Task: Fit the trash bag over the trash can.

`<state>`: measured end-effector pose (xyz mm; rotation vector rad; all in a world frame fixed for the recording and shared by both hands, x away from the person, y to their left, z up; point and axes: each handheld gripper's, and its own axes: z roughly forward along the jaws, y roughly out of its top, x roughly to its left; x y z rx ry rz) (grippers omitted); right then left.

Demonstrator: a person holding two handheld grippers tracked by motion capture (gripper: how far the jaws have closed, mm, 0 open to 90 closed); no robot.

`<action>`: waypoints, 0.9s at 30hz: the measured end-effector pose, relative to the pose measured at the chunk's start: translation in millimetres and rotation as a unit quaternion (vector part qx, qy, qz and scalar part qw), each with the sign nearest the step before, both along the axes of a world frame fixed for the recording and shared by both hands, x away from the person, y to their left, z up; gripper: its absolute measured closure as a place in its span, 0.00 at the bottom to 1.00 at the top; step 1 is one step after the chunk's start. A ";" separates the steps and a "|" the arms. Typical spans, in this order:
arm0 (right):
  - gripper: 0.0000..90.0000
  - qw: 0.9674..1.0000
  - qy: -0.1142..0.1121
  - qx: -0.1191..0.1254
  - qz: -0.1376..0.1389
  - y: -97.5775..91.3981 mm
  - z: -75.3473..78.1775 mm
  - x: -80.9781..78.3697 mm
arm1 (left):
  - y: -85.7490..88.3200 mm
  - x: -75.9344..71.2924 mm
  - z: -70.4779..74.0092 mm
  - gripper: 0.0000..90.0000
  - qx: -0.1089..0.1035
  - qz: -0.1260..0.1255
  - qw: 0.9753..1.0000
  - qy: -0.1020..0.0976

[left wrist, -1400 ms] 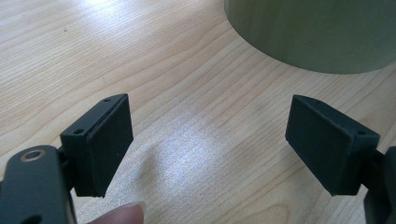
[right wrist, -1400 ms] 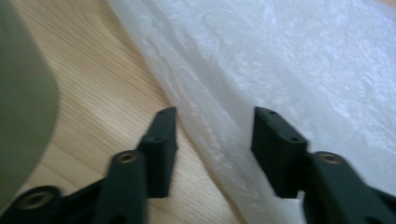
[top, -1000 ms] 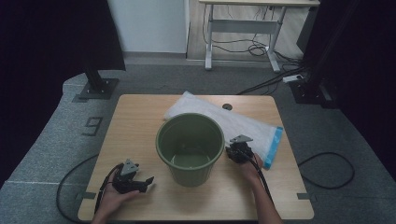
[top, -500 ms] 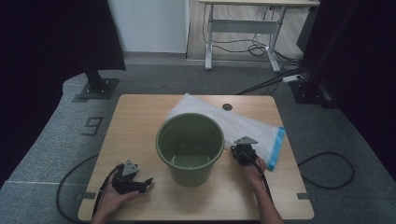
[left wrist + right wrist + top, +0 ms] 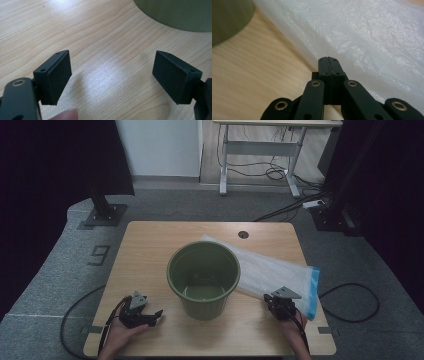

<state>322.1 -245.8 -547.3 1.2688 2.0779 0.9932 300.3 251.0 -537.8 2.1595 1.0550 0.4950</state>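
The green bucket (image 5: 203, 280) stood in the middle of the desk (image 5: 150, 240) and blocked the straight way between the left gripper (image 5: 156, 315) and the right gripper (image 5: 276, 304). Behind and to the right of the bucket lay a flat plastic bag (image 5: 272, 272), low enough to pass over. The far left part of the desk was bare wood, and so was the front strip between the two grippers, below the bucket
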 end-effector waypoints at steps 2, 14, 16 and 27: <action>0.99 1.000 0.002 -0.001 -0.004 -8.5 -1.0 -6.5 | -0.3 -0.3 -0.1 0.17 0.002 0.001 1.000 -0.002; 0.38 0.998 -0.048 0.010 0.039 40.0 17.8 9.7 | -0.3 -0.3 -0.9 0.17 0.008 0.000 1.000 -0.001; 0.34 0.998 -0.043 0.004 0.054 51.8 17.6 19.2 | 1.0 -0.5 -0.9 0.17 0.005 0.002 1.000 -0.003; 0.52 0.998 -0.014 -0.011 0.058 82.3 0.3 60.8 | 9.7 -0.5 0.1 0.18 -0.003 0.016 1.000 -0.006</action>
